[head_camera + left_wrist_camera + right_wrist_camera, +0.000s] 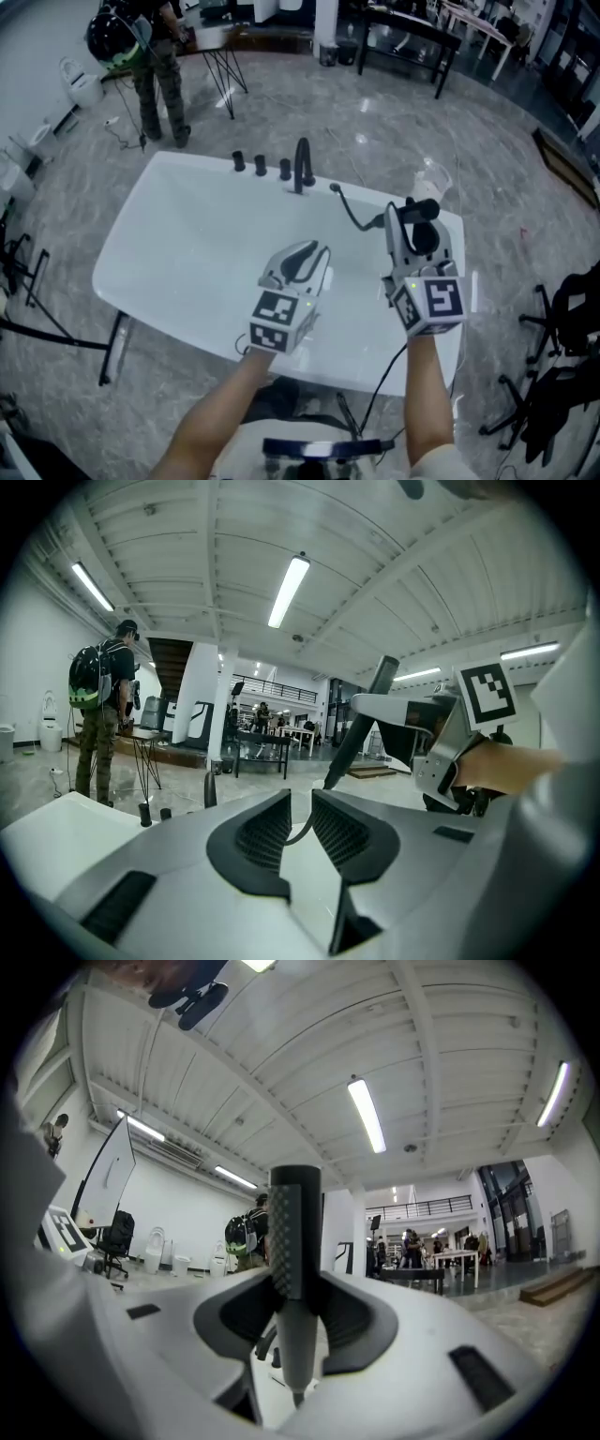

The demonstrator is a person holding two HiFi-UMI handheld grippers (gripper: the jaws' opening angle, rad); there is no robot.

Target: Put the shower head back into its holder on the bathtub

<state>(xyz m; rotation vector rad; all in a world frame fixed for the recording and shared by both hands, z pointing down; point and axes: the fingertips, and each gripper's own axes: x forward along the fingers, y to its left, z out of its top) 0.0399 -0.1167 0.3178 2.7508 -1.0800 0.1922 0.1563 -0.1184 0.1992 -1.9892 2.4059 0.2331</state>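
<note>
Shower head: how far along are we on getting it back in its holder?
Done: the shower head is picked up, clamped in the right gripper over the right end of the bathtub. In hand: held off the tub, hose trailing to the deck beside the faucet. Left: seating it in its holder; left gripper empty, jaws apart.

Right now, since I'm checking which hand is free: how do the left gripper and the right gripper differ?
The right gripper is clamped on the shower head, its handle upright between the jaws; the left gripper holds nothing, jaws slightly apart. The right gripper is near the right rim of the bathtub, the left gripper over its basin. Both carry marker cubes.
</note>
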